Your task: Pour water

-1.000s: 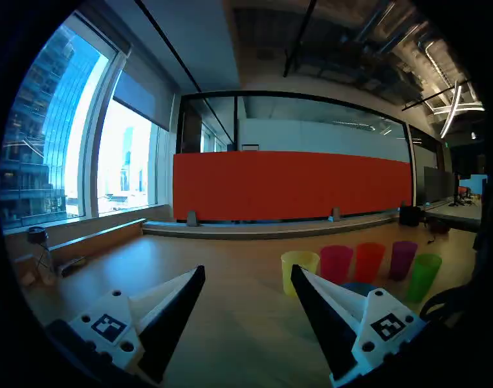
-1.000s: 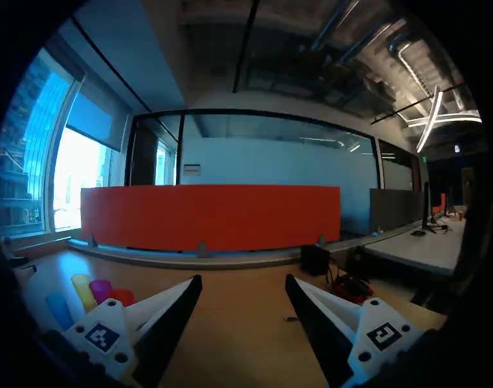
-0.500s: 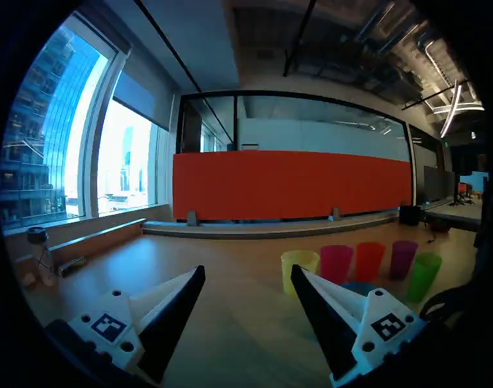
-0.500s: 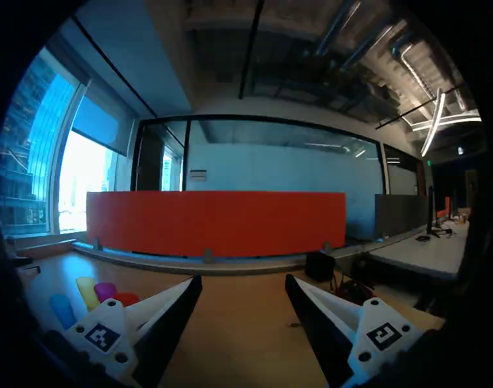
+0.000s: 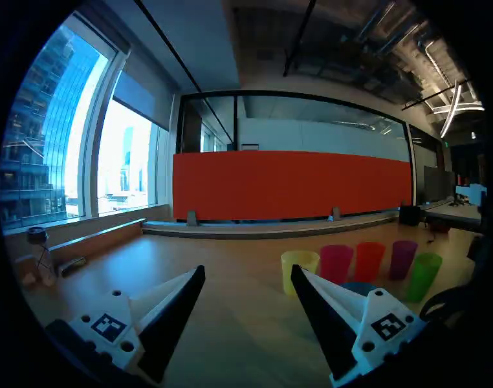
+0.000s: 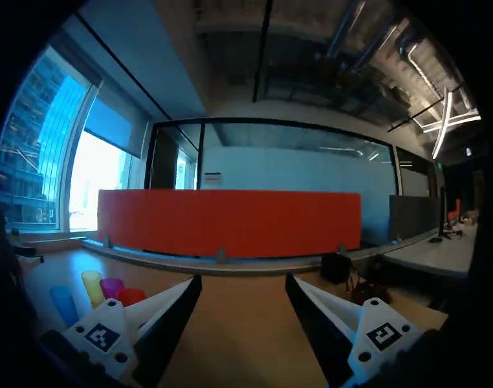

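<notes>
Low in the left gripper view, my left hand-held gripper (image 5: 247, 269) has its fingers spread wide with nothing between them. Low in the right gripper view, my right hand-held gripper (image 6: 242, 279) is just as far apart and just as bare.

The cups (image 5: 369, 260) stand in a row right of centre in the left gripper view, from the yellow cup (image 5: 299, 270) to the green cup (image 5: 424, 275). They also show at the lower left of the right gripper view.

My worry is how close they stand. They look like light plastic, so wide fingers coming in for one would likely nudge its neighbours over. I cannot tell which cup holds water, if any does. Squeezing a thin wall too hard, or tipping before the rims line up, could put water on the wood.

Under it all is a bare wooden table (image 5: 233, 336). An orange partition (image 5: 292, 184) crosses mid-frame with glass above it. Tall windows (image 5: 46, 155) fill the upper left, and a strip light (image 5: 457, 107) hangs among ducts at upper right.
</notes>
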The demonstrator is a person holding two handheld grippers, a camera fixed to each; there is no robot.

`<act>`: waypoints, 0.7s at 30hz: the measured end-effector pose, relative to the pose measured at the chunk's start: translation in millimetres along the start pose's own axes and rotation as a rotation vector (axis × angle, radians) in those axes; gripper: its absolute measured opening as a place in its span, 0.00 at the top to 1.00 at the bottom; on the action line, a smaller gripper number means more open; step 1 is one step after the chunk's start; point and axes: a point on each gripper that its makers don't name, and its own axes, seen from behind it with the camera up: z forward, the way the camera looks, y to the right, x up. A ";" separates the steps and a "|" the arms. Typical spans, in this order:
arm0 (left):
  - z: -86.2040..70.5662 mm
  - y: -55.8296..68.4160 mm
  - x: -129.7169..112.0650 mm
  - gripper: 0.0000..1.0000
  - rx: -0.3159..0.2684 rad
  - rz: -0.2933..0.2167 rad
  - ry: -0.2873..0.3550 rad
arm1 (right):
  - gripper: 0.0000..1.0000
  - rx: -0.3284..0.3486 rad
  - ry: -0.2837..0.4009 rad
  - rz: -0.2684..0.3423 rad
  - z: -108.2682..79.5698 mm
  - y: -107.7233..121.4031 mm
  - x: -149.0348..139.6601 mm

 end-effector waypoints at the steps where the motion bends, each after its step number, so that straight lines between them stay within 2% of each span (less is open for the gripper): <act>1: -0.2 0.1 0.0 0.01 0.000 0.000 0.000 | 0.00 0.003 -0.004 0.007 0.4 -0.1 -3.7; 5: -0.5 0.0 0.2 0.01 0.000 0.000 0.000 | 0.00 0.008 -0.019 0.026 1.6 0.6 -20.3; 9: -0.5 -0.8 0.0 0.01 0.000 0.000 0.000 | 0.00 0.004 -0.028 0.020 1.4 2.0 -34.8; 21: -0.4 -0.2 0.2 0.01 0.000 0.000 0.000 | 0.00 -0.022 -0.034 0.023 6.0 16.1 -51.6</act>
